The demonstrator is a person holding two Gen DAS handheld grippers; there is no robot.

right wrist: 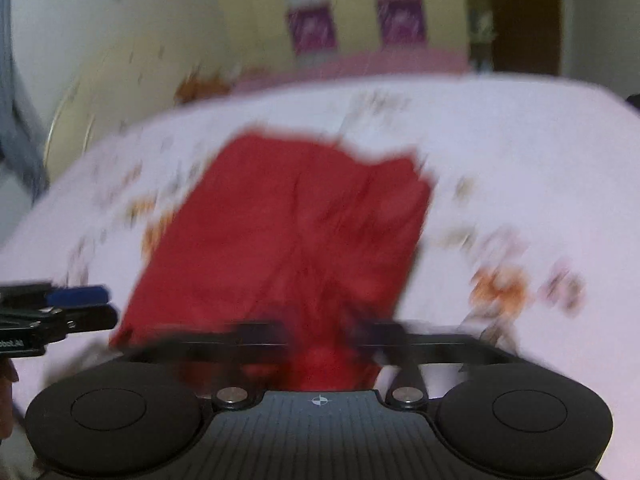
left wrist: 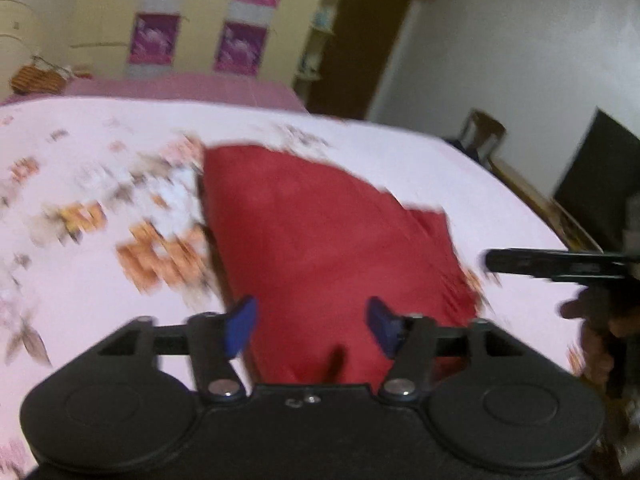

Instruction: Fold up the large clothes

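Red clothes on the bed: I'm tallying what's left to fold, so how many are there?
1. A single red garment lies on the floral bedsheet, just ahead of both grippers. Blur could hide layers.

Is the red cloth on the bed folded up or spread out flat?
Folded. The red cloth lies as a compact rectangle on the flowered bedsheet, with a layered edge showing; no sleeves or legs stick out.

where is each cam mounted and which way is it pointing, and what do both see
Left wrist view: sits on the left tool, looking forward and down over the bed at the red garment; its blue pads stand apart, and the right tool and a hand show at the right edge.
Right wrist view: sits on the right tool, blurred, same downward look; the left tool shows at the left edge.
Shared: the garment, bed and purple-panelled wardrobe.
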